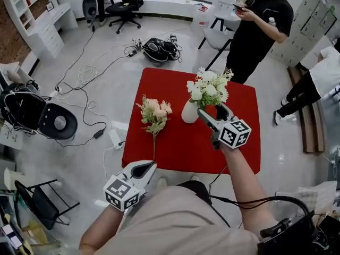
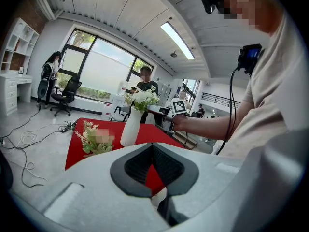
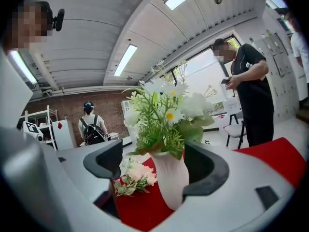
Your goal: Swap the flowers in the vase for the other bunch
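Observation:
A white vase [image 1: 189,112] holding white flowers with green leaves [image 1: 209,89] stands upright on the red table [image 1: 175,147]. Left of it a pink bunch [image 1: 154,113] lies on the cloth. My right gripper [image 1: 212,112] is open, just right of the vase. In the right gripper view the vase [image 3: 169,178] stands between the spread jaws, and the pads do not press on it. The pink bunch [image 3: 137,175] shows behind it. My left gripper [image 1: 144,169] hangs shut and empty at the table's near edge, pointing towards the pink bunch [image 2: 89,139] and vase [image 2: 130,127].
A person in black [image 1: 260,20] stands at the table's far side, another person [image 1: 319,84] to the right. An office chair [image 1: 125,4], cables [image 1: 85,73] and black gear [image 1: 159,49] are on the floor. Dark equipment [image 1: 32,113] sits at the left.

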`<state>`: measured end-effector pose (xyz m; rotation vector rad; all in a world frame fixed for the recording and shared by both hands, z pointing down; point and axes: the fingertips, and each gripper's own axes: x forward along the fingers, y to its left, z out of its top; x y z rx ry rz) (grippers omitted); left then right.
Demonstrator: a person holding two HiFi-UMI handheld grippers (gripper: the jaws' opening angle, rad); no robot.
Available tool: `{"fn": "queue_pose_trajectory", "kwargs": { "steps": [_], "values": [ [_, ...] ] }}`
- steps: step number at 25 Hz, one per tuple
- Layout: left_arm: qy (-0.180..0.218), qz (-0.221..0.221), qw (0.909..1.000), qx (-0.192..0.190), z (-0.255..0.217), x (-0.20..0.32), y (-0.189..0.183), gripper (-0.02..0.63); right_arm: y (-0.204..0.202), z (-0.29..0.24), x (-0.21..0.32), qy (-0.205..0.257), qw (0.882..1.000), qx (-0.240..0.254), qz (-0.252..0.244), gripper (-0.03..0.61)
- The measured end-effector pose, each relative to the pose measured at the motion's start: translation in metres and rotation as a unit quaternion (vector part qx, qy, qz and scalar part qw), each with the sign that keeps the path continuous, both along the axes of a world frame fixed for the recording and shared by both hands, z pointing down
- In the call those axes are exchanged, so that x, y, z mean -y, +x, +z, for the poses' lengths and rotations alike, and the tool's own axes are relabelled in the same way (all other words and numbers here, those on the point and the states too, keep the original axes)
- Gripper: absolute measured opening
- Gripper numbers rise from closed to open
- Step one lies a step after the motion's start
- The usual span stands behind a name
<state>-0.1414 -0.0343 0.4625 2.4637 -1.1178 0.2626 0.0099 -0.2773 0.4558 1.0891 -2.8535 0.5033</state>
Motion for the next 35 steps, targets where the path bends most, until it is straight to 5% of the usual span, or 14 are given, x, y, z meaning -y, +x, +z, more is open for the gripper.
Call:
{"fn": "queue_pose_trajectory", "kwargs": {
  "steps": [10,17,24,35],
  "values": [
    [-0.002,0.04,0.9992,-0.005,0.003,-0.001,0.014,0.008,0.022,0.031,-0.055,-0.012,0.998,-0.055,0.017,0.379],
    [0.002,0.078,0.997,-0.004,-0.001,-0.002,0.029,0.008,0.042,0.037,-0.105,-0.038,0.997,-0.056,0.029,0.283],
    [0.004,0.095,0.9954,-0.008,-0.001,-0.001,0.041,0.008,0.045,0.031,-0.156,-0.035,0.997,-0.069,0.021,0.077],
    [0.003,0.116,0.9932,-0.007,-0.002,-0.009,0.053,0.008,0.038,0.02,-0.203,-0.013,0.994,-0.112,0.006,0.02]
  ]
}}
